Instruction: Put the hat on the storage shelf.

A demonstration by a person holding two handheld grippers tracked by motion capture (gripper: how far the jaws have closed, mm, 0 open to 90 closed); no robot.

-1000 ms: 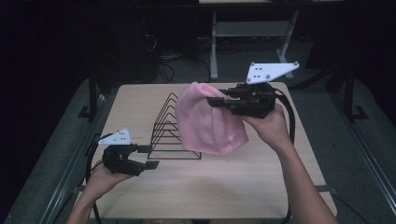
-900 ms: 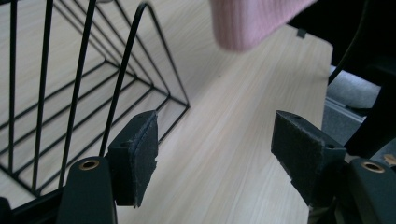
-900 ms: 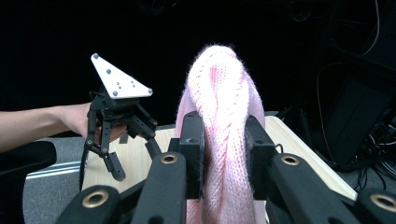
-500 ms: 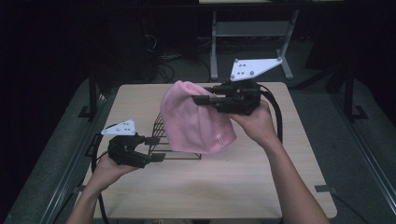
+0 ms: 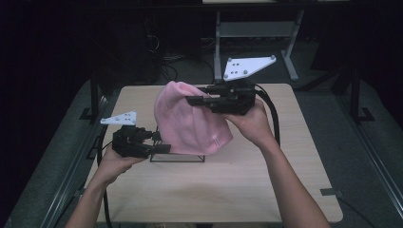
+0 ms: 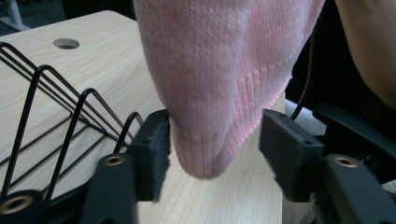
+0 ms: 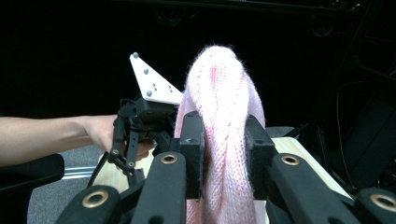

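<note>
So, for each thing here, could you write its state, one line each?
pink knit hat: lifted, hanging over the rack, gripped at one edge.
right tool: shut on the hat, pads pressing the knit.
left tool: jaws have just been closing, hat's lower end between the pads, one pad touching it, the other not yet.
black wire rack: standing on the table, nothing on it.
wooden table: carrying the rack.

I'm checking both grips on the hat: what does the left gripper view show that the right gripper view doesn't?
Left gripper view: the hat's lower edge hangs between the left claw's jaws, which have just been closing; one pad touches it, the other stands apart. The wire rack lies on the table.

Right gripper view: the right claw pinches a fold of the hat, with the left claw farther off.

Both: the pink knit hat.
</note>
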